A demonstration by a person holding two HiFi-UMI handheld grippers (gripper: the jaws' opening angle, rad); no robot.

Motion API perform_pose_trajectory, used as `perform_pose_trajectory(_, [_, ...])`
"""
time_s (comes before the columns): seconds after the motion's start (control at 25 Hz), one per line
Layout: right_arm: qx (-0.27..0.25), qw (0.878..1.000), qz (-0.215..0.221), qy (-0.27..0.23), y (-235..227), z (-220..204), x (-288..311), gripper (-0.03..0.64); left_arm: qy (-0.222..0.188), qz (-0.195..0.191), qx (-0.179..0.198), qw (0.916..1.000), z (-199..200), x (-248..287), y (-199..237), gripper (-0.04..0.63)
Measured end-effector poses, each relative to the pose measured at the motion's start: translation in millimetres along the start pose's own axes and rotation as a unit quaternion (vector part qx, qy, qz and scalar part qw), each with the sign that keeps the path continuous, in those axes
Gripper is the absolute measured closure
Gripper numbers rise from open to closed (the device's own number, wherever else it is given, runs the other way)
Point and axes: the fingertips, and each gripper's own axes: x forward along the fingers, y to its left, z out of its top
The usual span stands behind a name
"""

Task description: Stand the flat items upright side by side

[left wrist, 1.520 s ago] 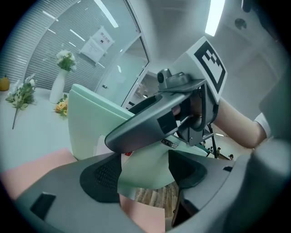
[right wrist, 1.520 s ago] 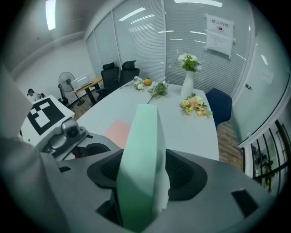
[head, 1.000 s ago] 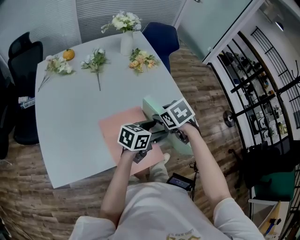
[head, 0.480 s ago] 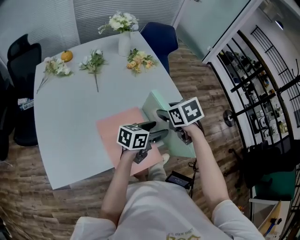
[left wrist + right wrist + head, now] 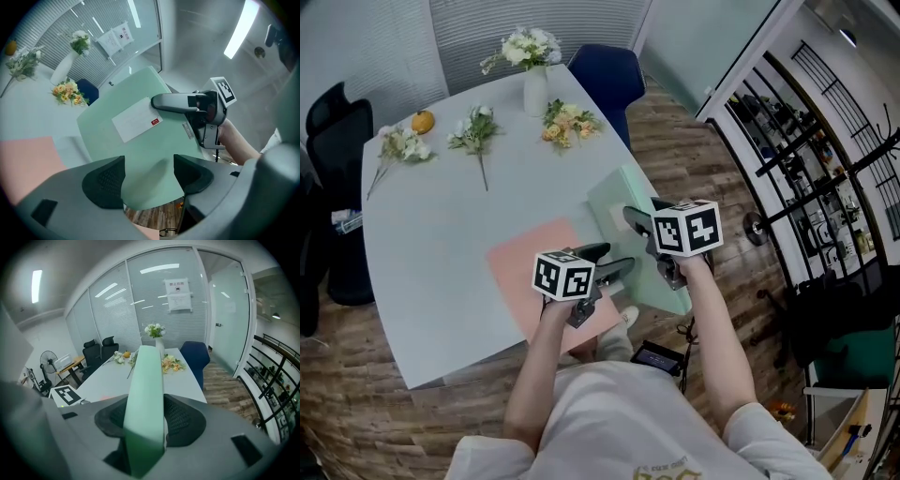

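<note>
The right gripper [image 5: 148, 419] fingers [image 5: 183, 418], which have just been closing, clamp the green folder [image 5: 140, 154]. The left gripper [image 5: 149, 180] fingers [image 5: 105, 182] stand apart, with the folder's corner between them.

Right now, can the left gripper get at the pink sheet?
Probably yes. The left gripper hangs open just over the pink sheet, which lies uncovered on the table. A corner of the green board sits between its jaws, though, so it must draw clear of that first.

A flower vase [image 5: 532, 90], an orange [image 5: 423, 122] and loose flower sprigs [image 5: 474, 132] sit on the white table [image 5: 431, 234].
</note>
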Motion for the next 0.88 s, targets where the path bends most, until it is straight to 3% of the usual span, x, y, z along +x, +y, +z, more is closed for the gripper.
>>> perform_pose_trajectory(0.24, [0.013,0.999,-0.015,-0.036,-12,12,-19,0.417,0.01,0.002,0.004,0.9999,-2,8,-3,0.266])
perform_pose_trajectory(0.88, [0.017,0.998,-0.023,-0.064,-16,17,-32,0.417,0.012,-0.005,0.011,0.9999,3,22,-11,0.265])
